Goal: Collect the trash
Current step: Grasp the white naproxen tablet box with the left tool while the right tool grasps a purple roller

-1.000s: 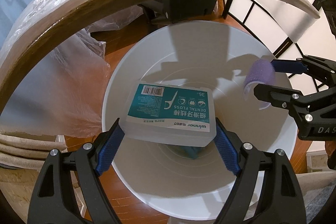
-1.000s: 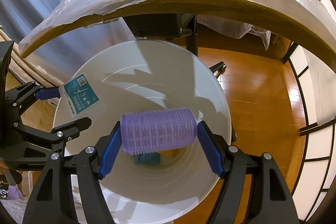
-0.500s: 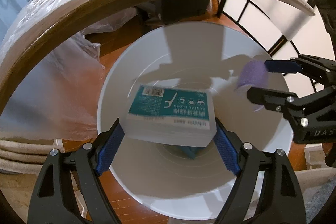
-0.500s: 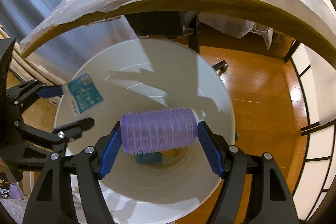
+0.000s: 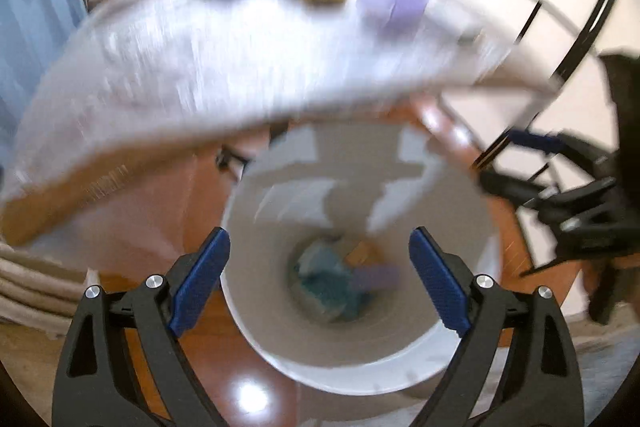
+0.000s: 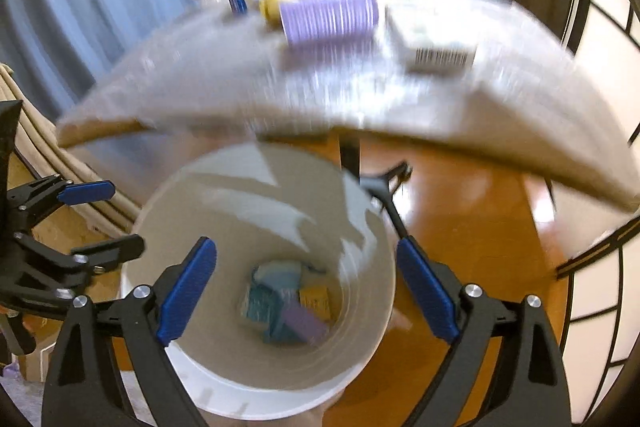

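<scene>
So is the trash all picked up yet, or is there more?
Not yet. A purple roller and a teal box lie in the white bin. Both grippers, left and right, are open and empty. Another roller and a barcode box wait on the table.

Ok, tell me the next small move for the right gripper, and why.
Probably lift the right gripper toward the purple roller on the table. Its jaws are open and hold nothing, the left gripper is open and holds nothing too, and the bin holds a teal box and a purple roller at its bottom. The table's roller looks nearest of what is left.
</scene>
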